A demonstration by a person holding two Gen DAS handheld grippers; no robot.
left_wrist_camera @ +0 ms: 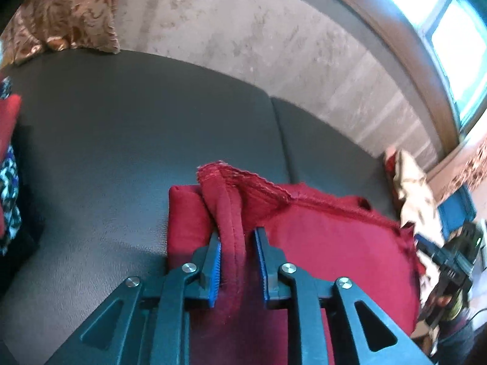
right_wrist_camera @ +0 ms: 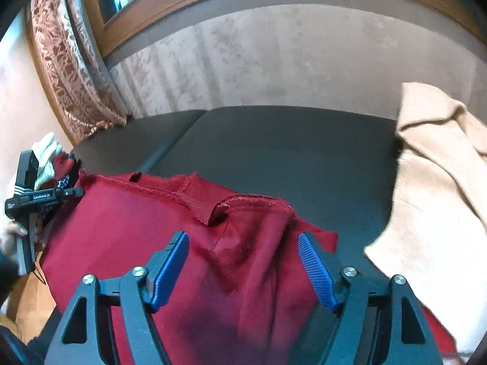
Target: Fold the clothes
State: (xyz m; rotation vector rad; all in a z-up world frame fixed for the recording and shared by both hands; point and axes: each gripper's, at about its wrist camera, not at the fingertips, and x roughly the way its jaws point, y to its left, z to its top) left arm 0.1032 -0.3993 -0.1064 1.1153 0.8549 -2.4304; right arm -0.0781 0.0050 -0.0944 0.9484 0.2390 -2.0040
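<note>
The left hand-held gripper (left_wrist_camera: 237, 251) stands narrowly parted around a rolled hem of the red garment (left_wrist_camera: 328, 243), its blue pads (left_wrist_camera: 215, 269) just clear of the fold. The right hand-held gripper (right_wrist_camera: 243, 261) gapes wide above the same cloth, gripping nothing. The garment lies bunched on the dark sofa seat (right_wrist_camera: 289, 152), with a beige garment (right_wrist_camera: 432, 188) lying just beside it.

A crimson garment (right_wrist_camera: 158, 228) is seen on a dark grey cushion (left_wrist_camera: 121, 127), beside beige cloth (right_wrist_camera: 438, 188) and brown floral-patterned curtains (right_wrist_camera: 64, 70).
</note>
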